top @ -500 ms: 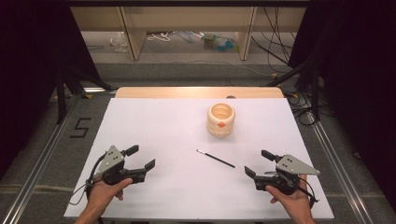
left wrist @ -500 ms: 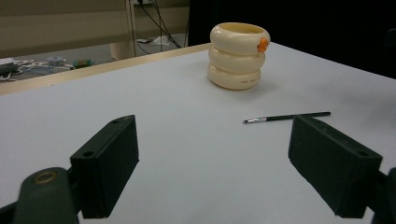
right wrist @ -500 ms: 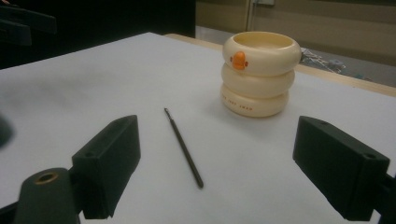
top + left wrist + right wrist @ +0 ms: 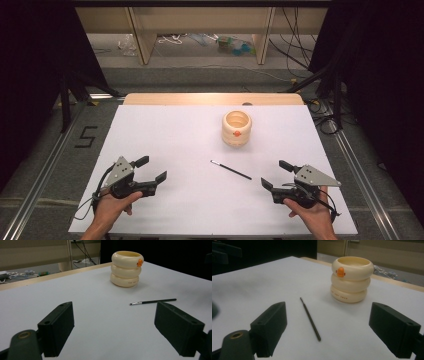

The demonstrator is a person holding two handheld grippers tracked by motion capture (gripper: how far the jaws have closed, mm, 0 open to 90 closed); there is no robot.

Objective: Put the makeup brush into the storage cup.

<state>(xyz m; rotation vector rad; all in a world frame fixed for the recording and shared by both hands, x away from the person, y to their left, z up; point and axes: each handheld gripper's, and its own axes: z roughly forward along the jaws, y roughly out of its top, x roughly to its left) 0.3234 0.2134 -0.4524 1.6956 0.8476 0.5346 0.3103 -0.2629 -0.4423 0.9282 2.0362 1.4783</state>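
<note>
Thin brush and cream cup on a white worktop

A slim black brush (image 4: 230, 170) lay flat mid-worktop (image 4: 175, 135), nearer the front edge, its path unobstructed; a ribbed cream cup (image 4: 237, 129) stood behind it. The left gripper (image 4: 151, 170) and right gripper (image 4: 276, 174) rested near the front corners, jaws spread, empty.

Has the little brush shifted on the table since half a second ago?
No. The brush lies in the same spot below the cream holder, same slant.

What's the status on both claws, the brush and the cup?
Left claw and right claw both open, empty, low over the table. Thin black brush flat between them, untouched. Cream ringed cup upright beyond it. Nothing in the way.
</note>
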